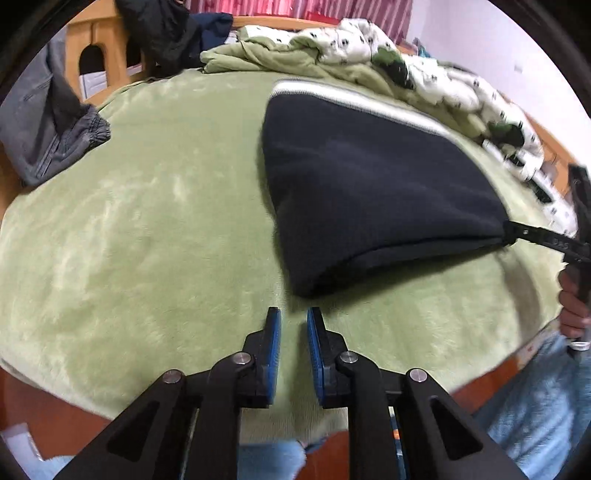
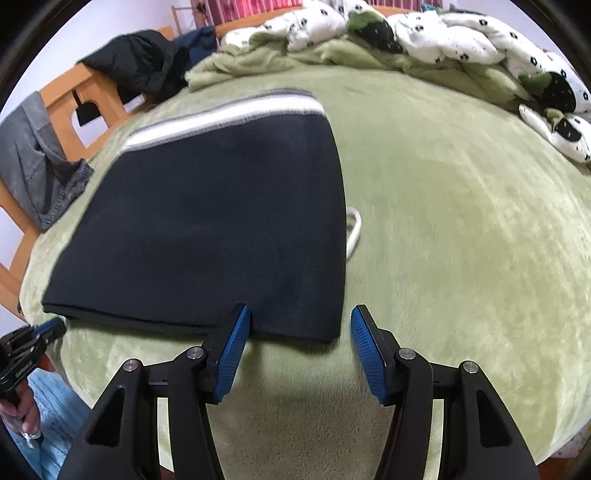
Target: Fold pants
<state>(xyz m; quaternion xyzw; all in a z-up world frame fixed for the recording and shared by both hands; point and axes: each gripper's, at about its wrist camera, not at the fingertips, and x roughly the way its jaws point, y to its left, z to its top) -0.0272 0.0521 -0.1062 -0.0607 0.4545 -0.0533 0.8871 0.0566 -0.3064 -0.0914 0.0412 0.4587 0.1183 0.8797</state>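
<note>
A home bedroom. A bed spread with a plush green blanket fills both views, with a rumpled white patterned quilt heaped along its far side. Clothes hang over the wooden bed frame, and a red striped curtain hangs behind.

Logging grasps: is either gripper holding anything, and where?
Nothing held. Left gripper is empty; right gripper stands open around the folded pants' near edge.
</note>
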